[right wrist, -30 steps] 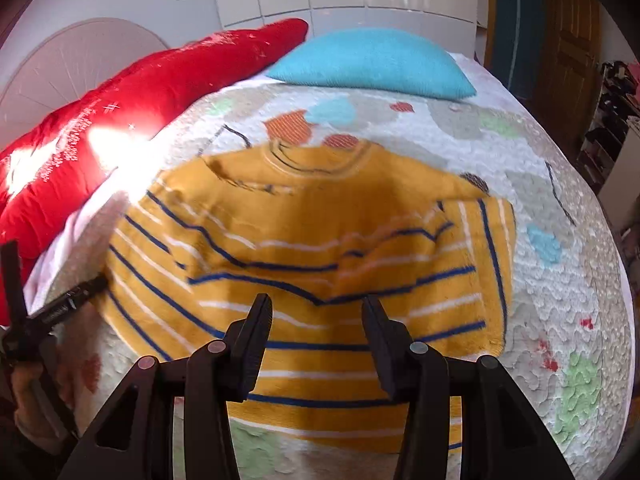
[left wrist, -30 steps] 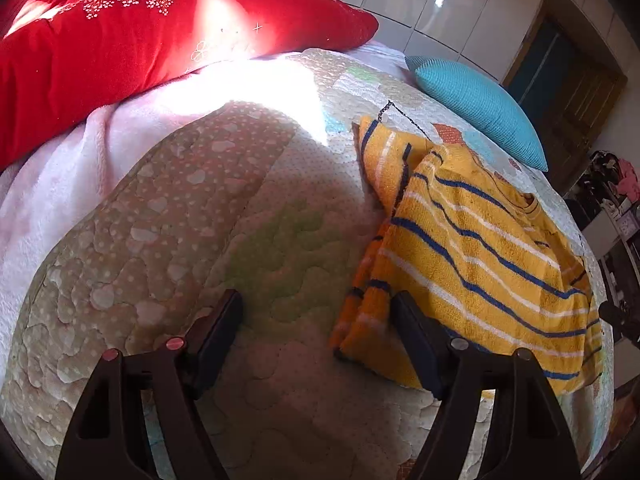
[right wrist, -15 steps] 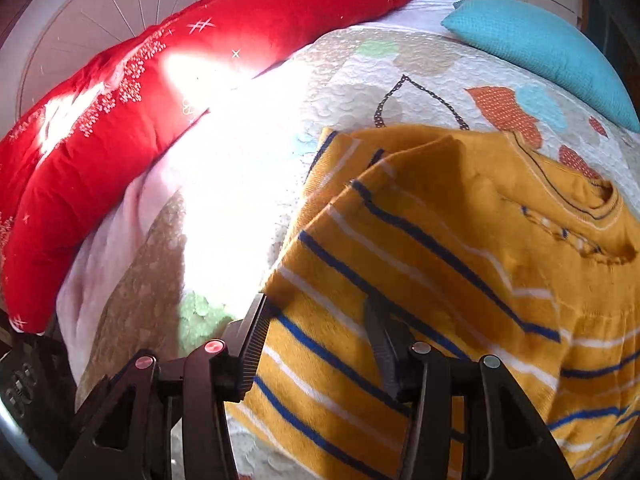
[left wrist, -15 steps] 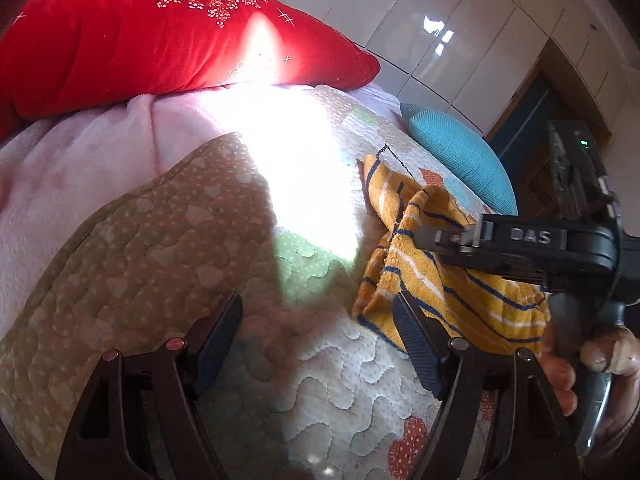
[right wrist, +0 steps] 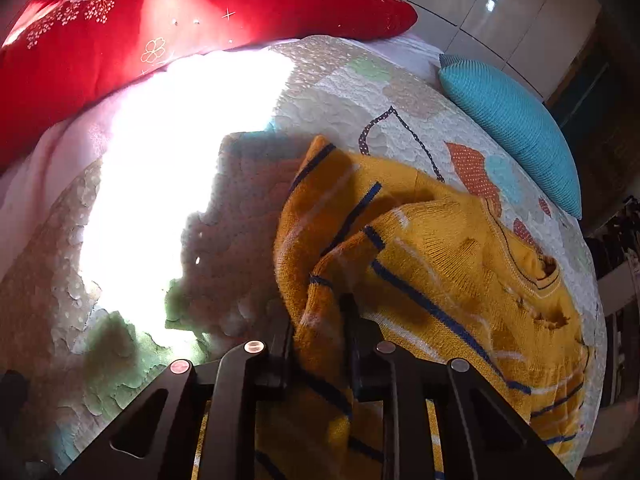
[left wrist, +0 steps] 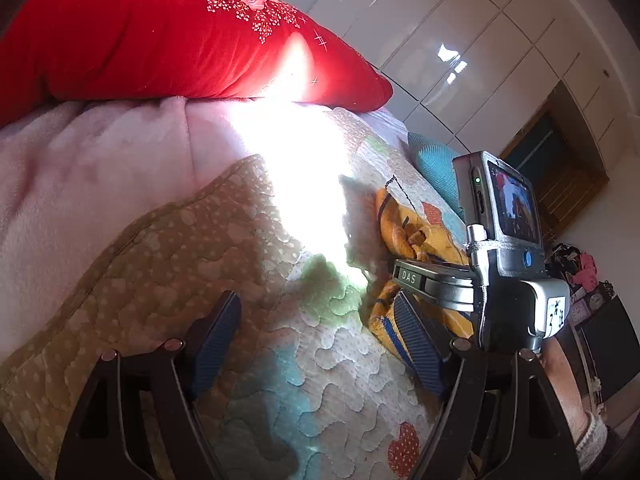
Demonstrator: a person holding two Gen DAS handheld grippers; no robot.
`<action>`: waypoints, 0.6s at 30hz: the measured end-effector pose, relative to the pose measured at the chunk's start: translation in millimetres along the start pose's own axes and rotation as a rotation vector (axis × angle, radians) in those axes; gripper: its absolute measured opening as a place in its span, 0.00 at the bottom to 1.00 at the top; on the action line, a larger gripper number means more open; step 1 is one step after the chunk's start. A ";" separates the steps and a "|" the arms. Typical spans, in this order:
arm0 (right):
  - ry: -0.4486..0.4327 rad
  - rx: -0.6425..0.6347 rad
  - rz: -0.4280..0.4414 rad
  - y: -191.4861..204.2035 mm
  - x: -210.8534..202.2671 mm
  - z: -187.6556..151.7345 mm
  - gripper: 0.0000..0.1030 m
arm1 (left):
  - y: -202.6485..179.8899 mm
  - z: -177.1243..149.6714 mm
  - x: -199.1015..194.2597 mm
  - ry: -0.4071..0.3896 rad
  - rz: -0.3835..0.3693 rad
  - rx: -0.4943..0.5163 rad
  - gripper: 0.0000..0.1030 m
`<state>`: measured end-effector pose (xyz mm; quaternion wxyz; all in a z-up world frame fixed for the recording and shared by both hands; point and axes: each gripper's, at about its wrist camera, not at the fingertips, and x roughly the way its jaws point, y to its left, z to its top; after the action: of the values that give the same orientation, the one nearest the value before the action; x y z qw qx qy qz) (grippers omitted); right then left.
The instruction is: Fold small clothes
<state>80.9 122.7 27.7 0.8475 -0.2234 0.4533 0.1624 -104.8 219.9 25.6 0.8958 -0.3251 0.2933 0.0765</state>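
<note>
Change, right claw (right wrist: 316,332): half a second ago its jaws stood apart over the sweater (right wrist: 440,264); now they are closing, with a bunched fold of the knit pinched between them.
Change, left view: the right claw's body has come nearer, now just beside the left claw's right finger.
Left claw (left wrist: 316,336): wide open, holding nothing, angled down over the quilt (left wrist: 168,264).
Right claw pose: pointing steeply down at the sweater's left edge.
Sweater: lying rumpled on the bed, between the red pillow (right wrist: 192,20) and the blue cushion (right wrist: 516,128).
</note>
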 end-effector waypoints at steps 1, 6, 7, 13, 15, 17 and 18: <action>-0.009 0.027 0.034 -8.5 -5.1 0.4 0.17 | -1.4 -0.8 -1.5 -0.007 0.000 0.005 0.76; -0.105 0.221 0.189 -85.6 -51.8 -4.3 0.16 | -12.7 -5.2 -8.0 -0.049 0.009 0.039 0.76; -0.130 0.263 0.205 -108.2 -61.9 -8.5 0.16 | -15.9 -7.2 -9.6 -0.051 0.007 0.046 0.76; -0.211 0.519 0.227 -257.5 -92.2 -65.6 0.15 | -50.0 -17.9 -7.5 -0.006 -0.016 0.107 0.77; -0.209 0.585 0.211 -296.3 -87.8 -94.0 0.15 | -66.4 -22.8 -4.5 0.021 -0.037 0.133 0.77; -0.190 0.647 0.207 -325.2 -76.9 -123.5 0.15 | -85.6 -31.9 -1.4 0.054 -0.047 0.183 0.77; -0.176 0.685 0.214 -339.0 -68.7 -138.9 0.15 | -95.2 -36.8 0.3 0.068 -0.048 0.214 0.77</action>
<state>109.3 -242.6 96.0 0.8871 0.1367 0.4276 0.1076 -90.8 122.8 53.9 0.9163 -0.2372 0.3223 0.0121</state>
